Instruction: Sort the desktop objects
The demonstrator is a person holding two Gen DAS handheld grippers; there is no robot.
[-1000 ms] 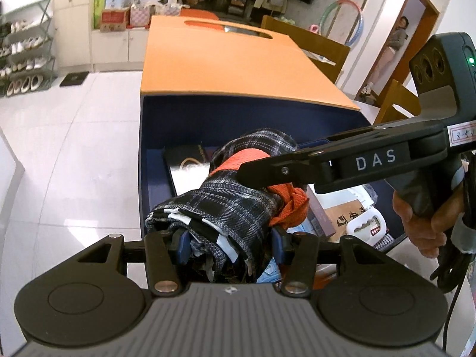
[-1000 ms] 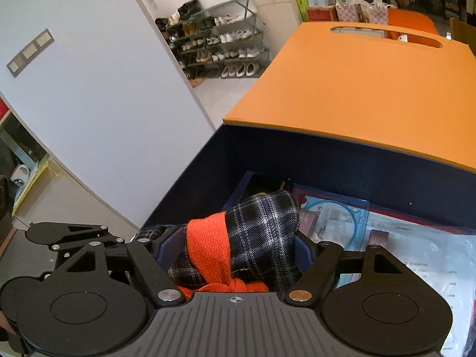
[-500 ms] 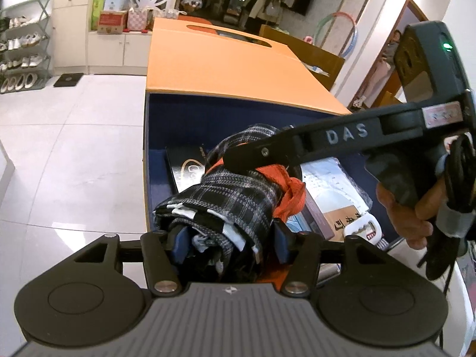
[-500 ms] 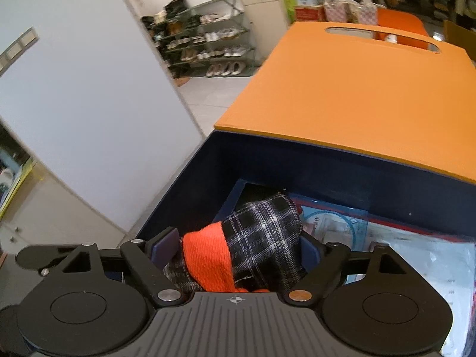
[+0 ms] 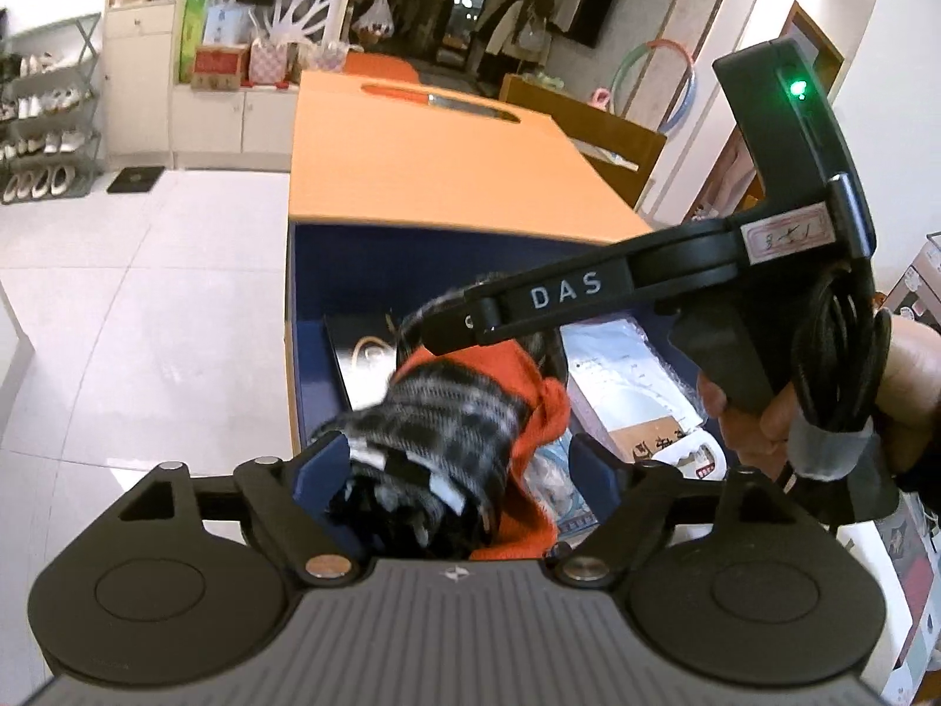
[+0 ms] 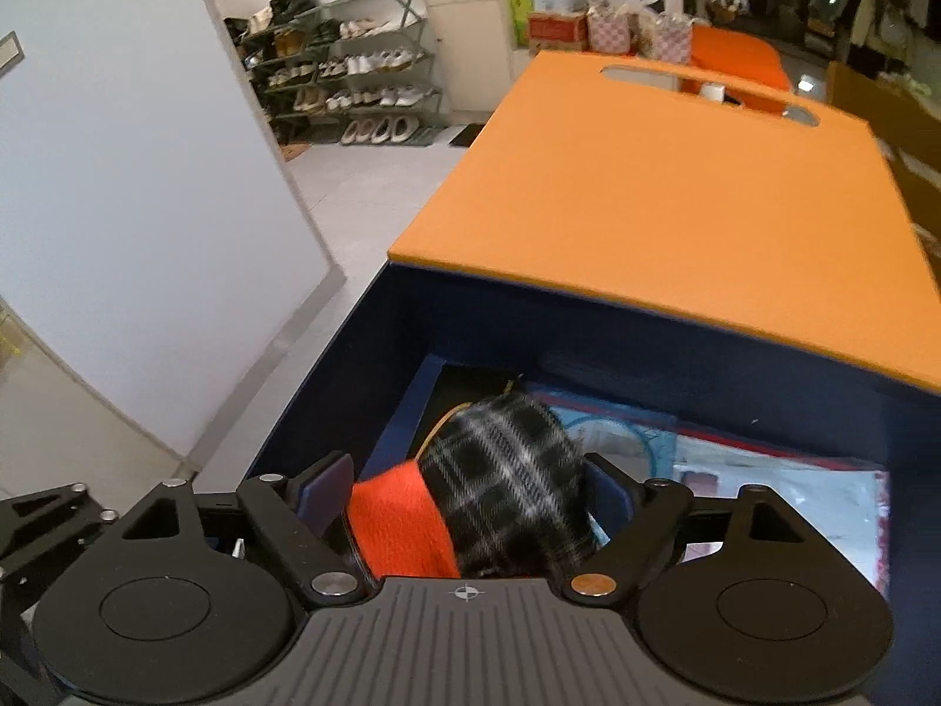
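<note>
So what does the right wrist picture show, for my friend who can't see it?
A rolled bundle of black-and-white plaid and orange cloth sits between the two fingers of the right claw, above an open dark blue box. The box has an orange lid and plastic packets inside.

Orange, navy and plaid

The bundle [image 5: 447, 429] is black-and-white plaid cloth wrapped with a plain orange band [image 6: 400, 529] (blurred at lower centre); the box [image 6: 353, 382] is navy inside, its lid [image 6: 676, 194] flat orange across the upper middle; both grippers are black with blue pads [image 5: 320, 465]; floor tiles [image 5: 147, 294] white at left.
</note>
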